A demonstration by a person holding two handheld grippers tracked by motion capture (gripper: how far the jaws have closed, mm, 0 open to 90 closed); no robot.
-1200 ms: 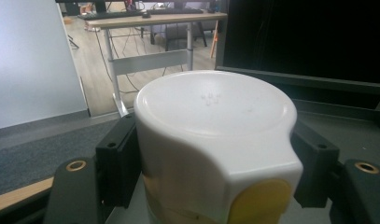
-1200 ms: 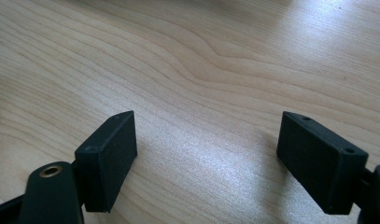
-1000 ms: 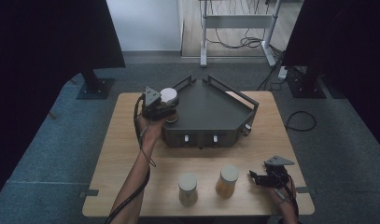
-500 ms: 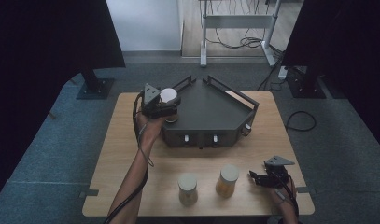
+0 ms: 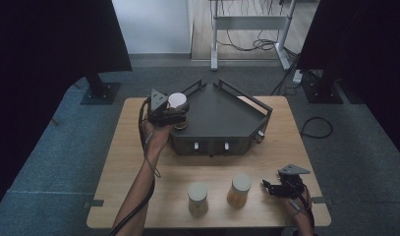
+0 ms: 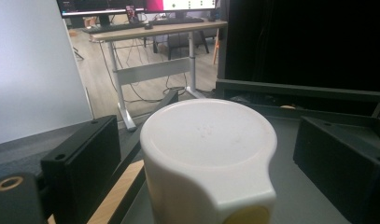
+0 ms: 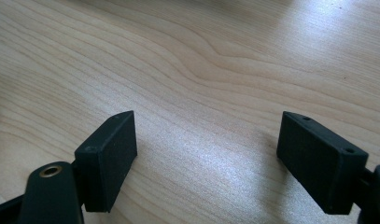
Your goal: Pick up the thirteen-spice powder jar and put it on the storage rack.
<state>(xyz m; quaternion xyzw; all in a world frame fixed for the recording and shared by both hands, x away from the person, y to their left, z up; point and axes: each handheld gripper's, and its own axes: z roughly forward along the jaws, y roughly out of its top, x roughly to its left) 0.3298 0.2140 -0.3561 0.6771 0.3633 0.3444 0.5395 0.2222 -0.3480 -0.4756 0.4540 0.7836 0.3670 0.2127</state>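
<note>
The white-lidded jar (image 6: pixel 208 158) stands at the near left corner of the dark tray (image 5: pixel 222 110), just inside its rim, and from the left gripper view its broad pale lid sits between the two black jaws with a sliver of yellow showing below the lid's edge. The left gripper (image 5: pixel 168 112) has its jaws on either side of the jar; they have just been opening, and now there is a visible gap between each pad and the lid, so the jar stands free with the jaws spread wide around it. The person's left forearm (image 5: pixel 143 182) reaches up across the counter (image 5: pixel 138 147) to that corner.

The tray itself is a dark, angular box with a raised rail around the back and small pale knobs (image 5: pixel 211 146) on its front face, set on the far half of the wooden counter. Nearer the person, two more jars (image 5: pixel 197 198) stand side by side on the bare wood, well apart from the tray. To their right rests the right gripper (image 5: pixel 269 187), low over the counter, its jaws partly spread with only wood grain between them.
</note>
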